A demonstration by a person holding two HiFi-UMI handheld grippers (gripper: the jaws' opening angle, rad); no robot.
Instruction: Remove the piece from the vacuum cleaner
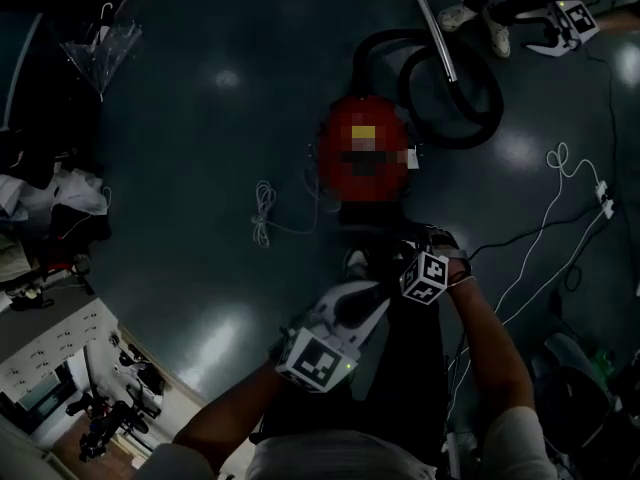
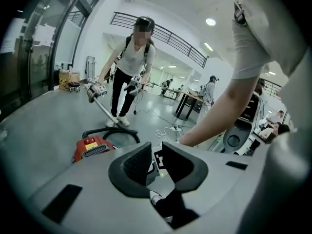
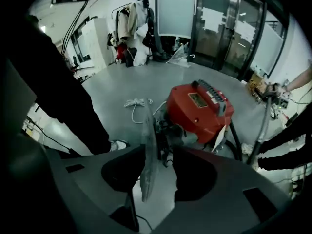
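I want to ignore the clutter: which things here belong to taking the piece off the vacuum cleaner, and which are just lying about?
Job: red vacuum cleaner; its black hose; thin grey piece between the right tool's parted jaws.
Lying about: white cord on the floor; power strip; clear umbrella; hanging clothes.

White cord (image 1: pixel 263 215) coiled on the grey floor (image 1: pixel 200 148), another cable (image 1: pixel 545 228) snaking to a power strip (image 1: pixel 605 198) (clear umbrella (image 1: pixel 102 46) by the corner), second person (image 2: pixel 132 62) standing beyond.
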